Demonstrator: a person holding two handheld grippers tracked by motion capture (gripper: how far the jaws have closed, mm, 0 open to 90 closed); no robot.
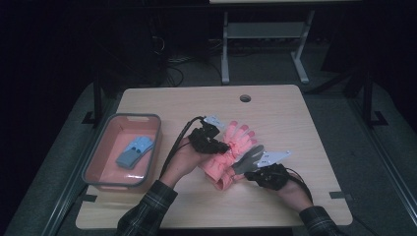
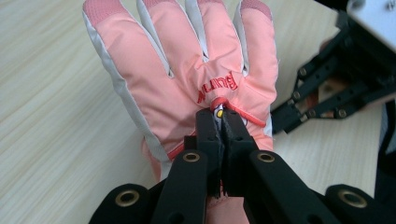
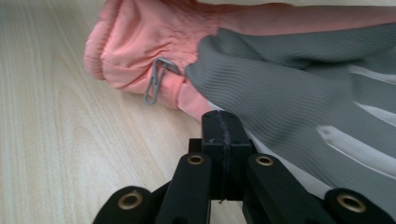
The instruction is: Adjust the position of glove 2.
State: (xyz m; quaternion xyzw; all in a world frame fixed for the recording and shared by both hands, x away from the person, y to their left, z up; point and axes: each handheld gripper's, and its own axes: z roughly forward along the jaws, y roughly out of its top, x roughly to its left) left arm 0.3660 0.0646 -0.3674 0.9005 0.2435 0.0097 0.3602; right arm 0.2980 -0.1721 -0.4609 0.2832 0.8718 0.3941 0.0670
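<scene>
A pink ski glove (image 1: 235, 142) lies back up in the middle of the wooden table (image 1: 295, 128), fingers pointing away from me. My left gripper (image 1: 222, 146) is shut on a small fold of fabric and a red strap below the logo on the glove's back (image 2: 187, 70); the pinch shows in the left gripper view (image 2: 219, 114). My right gripper (image 1: 250, 173) is shut at the glove's near right side. Its tips (image 3: 223, 116) touch the edge of the grey palm fabric (image 3: 289, 93); I cannot tell whether any cloth is pinched. A metal clip (image 3: 154, 86) hangs at the pink cuff (image 3: 135, 42).
A grey-rimmed pink bin (image 1: 93, 155) at the table's left holds a light blue glove (image 1: 134, 151). A cable hole (image 1: 245, 98) sits near the far edge. The right gripper's linkage (image 2: 327, 88) is close beside the glove in the left gripper view. Table legs stand beyond.
</scene>
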